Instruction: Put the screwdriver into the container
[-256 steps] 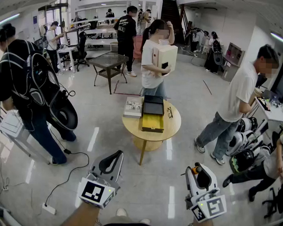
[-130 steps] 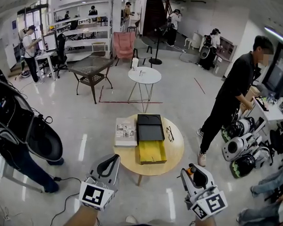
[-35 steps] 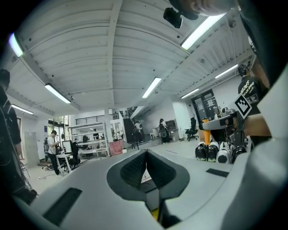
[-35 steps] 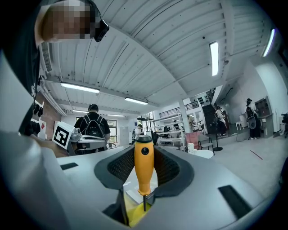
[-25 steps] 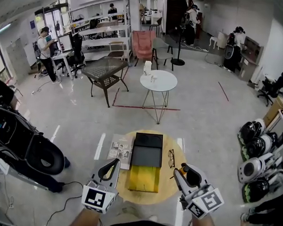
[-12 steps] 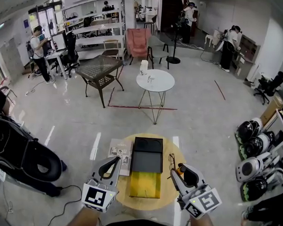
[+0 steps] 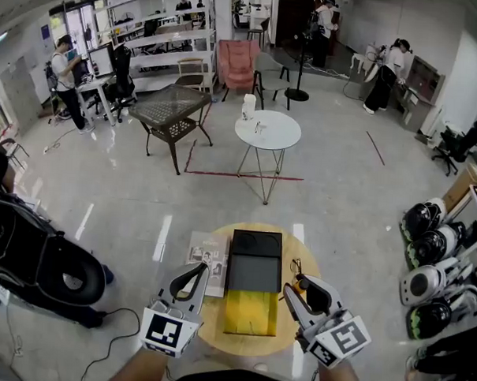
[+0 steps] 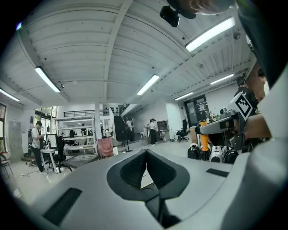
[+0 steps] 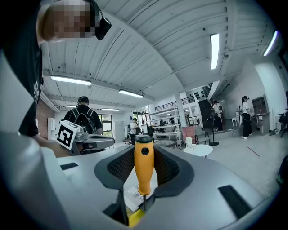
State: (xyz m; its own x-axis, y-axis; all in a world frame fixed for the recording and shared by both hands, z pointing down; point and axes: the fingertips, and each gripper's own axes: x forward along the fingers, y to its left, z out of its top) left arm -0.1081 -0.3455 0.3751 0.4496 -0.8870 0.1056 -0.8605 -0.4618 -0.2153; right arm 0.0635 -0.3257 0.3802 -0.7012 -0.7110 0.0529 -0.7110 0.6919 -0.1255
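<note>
At the left of the head view, the left gripper (image 7: pixel 198 268) hovers over the near left edge of a round wooden table (image 7: pixel 215 317). In the left gripper view the left gripper's (image 8: pixel 146 155) jaws are drawn together with nothing between them. Just beyond its tips lies a booklet (image 7: pixel 206 254), flat on the table. Beside that, at the table's middle, sits the container (image 7: pixel 254 283) – a black tray at the far end and a yellow part nearer the person. A pair of glasses (image 7: pixel 295 266) lies just to its right. The right gripper (image 7: pixel 295 288) is over the table's near right edge, beside the container but apart from it. In its own view the right gripper's (image 9: pixel 144 158) jaws stand partly apart, clamped on the orange handle of the screwdriver (image 9: pixel 144 167) – handle up, thin shaft pointing down. The screwdriver (image 7: pixel 300 284) is thus held in the air, not in the container.
</note>
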